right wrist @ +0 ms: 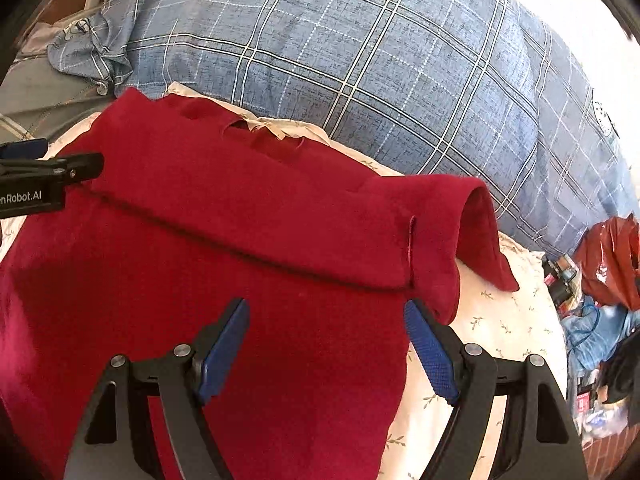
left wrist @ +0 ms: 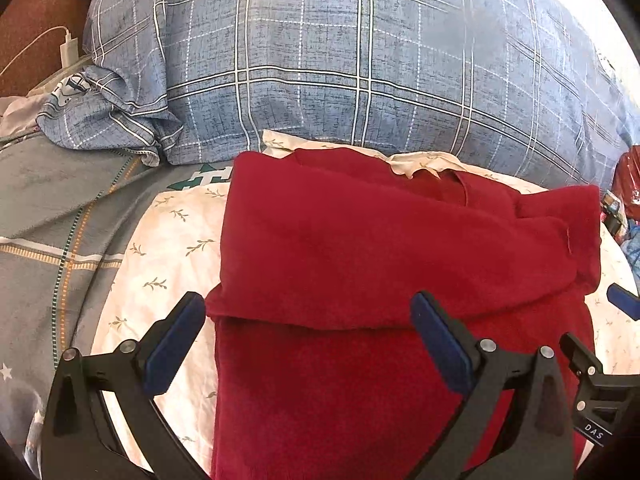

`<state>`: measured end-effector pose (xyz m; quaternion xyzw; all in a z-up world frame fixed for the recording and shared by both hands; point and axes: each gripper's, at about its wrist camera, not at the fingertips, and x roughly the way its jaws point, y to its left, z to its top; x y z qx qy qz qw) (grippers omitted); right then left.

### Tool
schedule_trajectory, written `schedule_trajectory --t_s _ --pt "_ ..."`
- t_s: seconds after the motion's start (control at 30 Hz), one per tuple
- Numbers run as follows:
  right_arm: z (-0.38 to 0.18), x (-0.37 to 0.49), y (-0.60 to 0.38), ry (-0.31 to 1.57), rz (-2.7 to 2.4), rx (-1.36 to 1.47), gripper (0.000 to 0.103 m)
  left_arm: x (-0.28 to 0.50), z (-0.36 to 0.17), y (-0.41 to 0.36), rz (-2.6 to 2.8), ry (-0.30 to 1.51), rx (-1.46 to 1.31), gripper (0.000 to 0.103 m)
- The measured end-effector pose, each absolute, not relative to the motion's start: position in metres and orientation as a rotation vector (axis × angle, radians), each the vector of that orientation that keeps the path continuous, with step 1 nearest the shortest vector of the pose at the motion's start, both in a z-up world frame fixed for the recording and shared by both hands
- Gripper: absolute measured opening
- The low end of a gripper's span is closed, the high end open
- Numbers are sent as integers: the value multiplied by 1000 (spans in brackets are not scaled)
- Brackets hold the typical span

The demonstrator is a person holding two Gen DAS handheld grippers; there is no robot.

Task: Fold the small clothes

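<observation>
A dark red garment (left wrist: 360,248) lies on a cream leaf-print cloth (left wrist: 168,240), its far part folded back over the near part along a crosswise edge. One sleeve (right wrist: 480,232) hangs off the right side. My left gripper (left wrist: 308,312) hovers over the near left part of the garment, jaws wide apart, nothing between the pads. My right gripper (right wrist: 326,320) hovers over the near right part of the red garment (right wrist: 240,208), also wide apart and empty. Part of the left gripper shows at the left edge of the right wrist view.
A big blue plaid pillow (left wrist: 360,72) lies just behind the garment. Grey plaid bedding (left wrist: 52,216) spreads to the left, with a white charger and cable (left wrist: 68,48) beyond. A red bag (right wrist: 608,256) and clutter sit on the floor to the right.
</observation>
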<state>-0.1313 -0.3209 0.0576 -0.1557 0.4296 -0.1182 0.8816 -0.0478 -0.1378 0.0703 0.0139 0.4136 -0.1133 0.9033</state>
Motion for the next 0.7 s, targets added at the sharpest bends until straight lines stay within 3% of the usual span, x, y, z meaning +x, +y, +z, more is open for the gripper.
schedule_trajectory --t_s 0.7 --pt "59 -126 -334 871 -236 -247 80 -42 66 -144 -233 861 53 103"
